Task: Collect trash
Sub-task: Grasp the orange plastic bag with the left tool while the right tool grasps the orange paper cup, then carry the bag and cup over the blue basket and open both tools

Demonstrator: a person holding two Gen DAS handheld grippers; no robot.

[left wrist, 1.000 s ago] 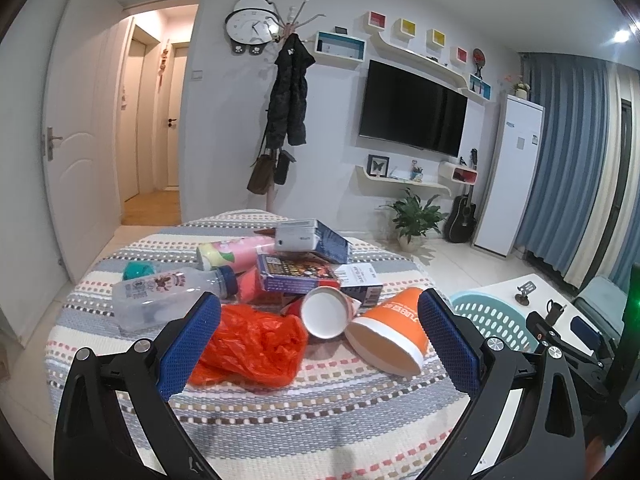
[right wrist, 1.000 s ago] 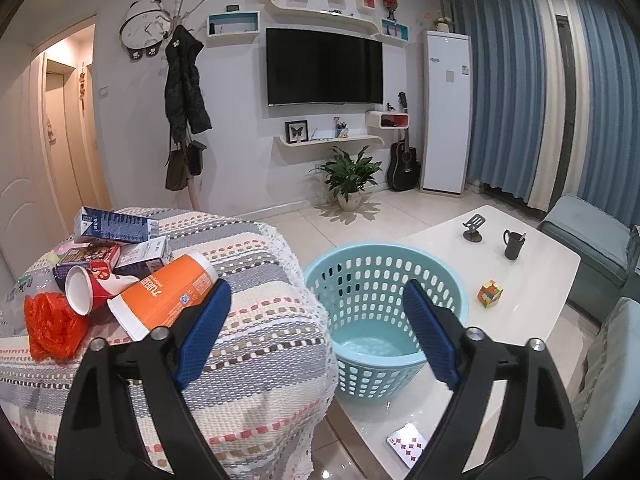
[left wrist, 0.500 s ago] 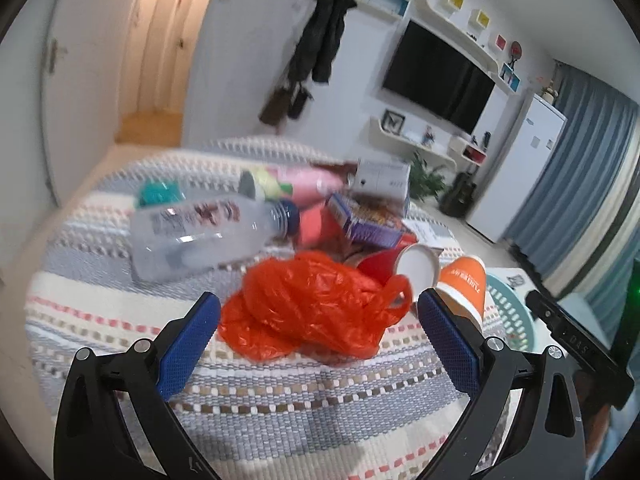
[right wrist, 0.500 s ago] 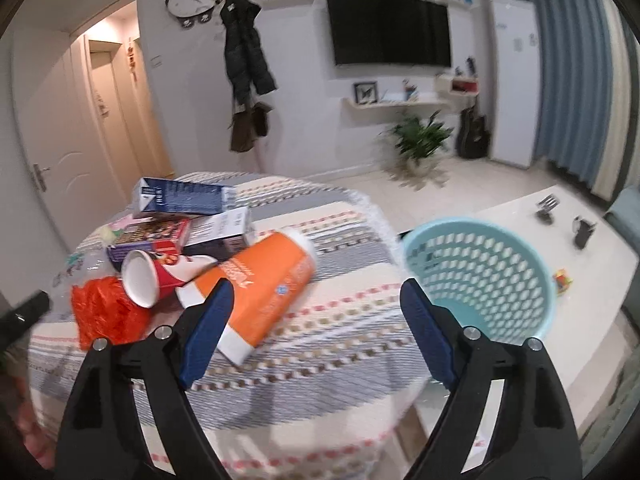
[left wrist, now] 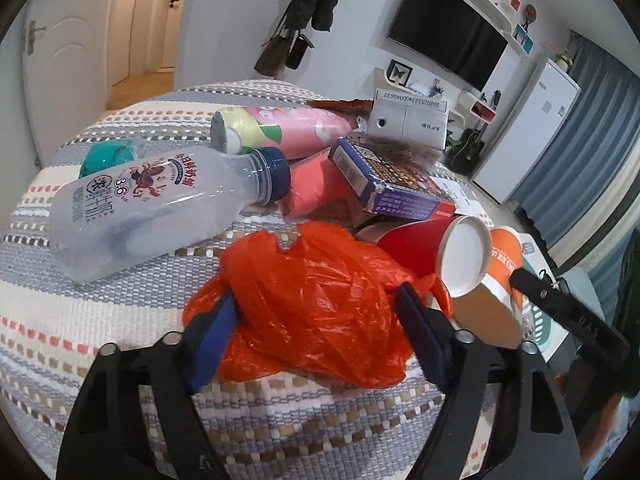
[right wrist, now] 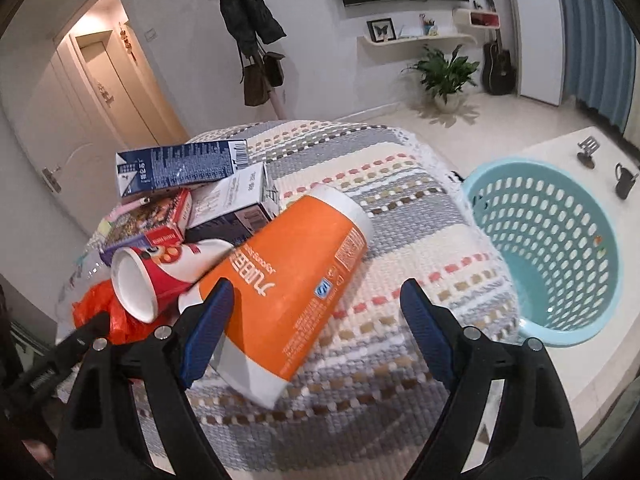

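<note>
A crumpled orange plastic bag [left wrist: 316,300] lies on the striped tablecloth [left wrist: 80,320]. My left gripper [left wrist: 320,332] is open, with the bag between its blue pads; whether they touch it I cannot tell. A large orange paper cup [right wrist: 288,280] lies on its side beside a red paper cup [right wrist: 160,276]. My right gripper [right wrist: 316,328] is open around the orange cup's near end, left pad close to it. A teal basket [right wrist: 560,240] stands to the right on a white table.
A clear plastic bottle [left wrist: 156,204], a pink bottle [left wrist: 280,128], a purple box [left wrist: 392,188], a white carton [left wrist: 408,120] and a teal lid [left wrist: 108,156] lie behind the bag. A blue carton [right wrist: 176,168] tops the pile. A mug [right wrist: 624,180] stands past the basket.
Both grippers moved forward and down to the table. The left now straddles the orange bag and the right straddles the orange cup. Both jaws have narrowed.
</note>
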